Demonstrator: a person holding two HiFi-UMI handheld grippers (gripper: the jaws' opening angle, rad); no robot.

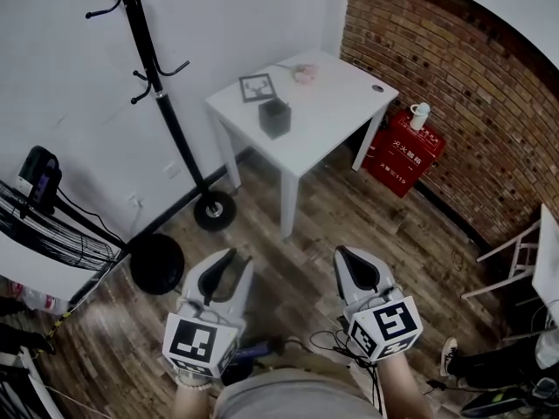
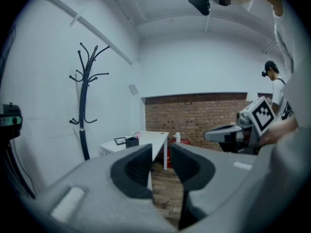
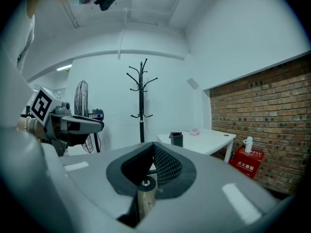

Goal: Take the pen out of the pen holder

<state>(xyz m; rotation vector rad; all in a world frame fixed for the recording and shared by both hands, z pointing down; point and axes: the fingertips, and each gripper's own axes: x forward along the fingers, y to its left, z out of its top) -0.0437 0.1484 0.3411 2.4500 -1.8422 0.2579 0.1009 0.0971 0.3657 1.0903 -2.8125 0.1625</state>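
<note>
pen holder [image 1: 274, 117]: black, upright, on table [image 1: 336, 103], near coat-rack-side edge, just beside frame [image 1: 256, 87]
pen: too small to resolve, axis unclear
left gripper [image 2: 160, 147]: jaws apart, empty
right gripper [image 3: 153, 144]: jaws closed, nothing held
head view only: open floor [image 1: 306, 234] between grippers and table
clearance: coat rack [image 1: 162, 107] left, brick wall [image 1: 472, 85] right

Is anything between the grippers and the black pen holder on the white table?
Nothing visible. Only wooden floor lies between the left gripper, right gripper and the white table bearing the black square pen holder; the black coat stand is off to the left.
</note>
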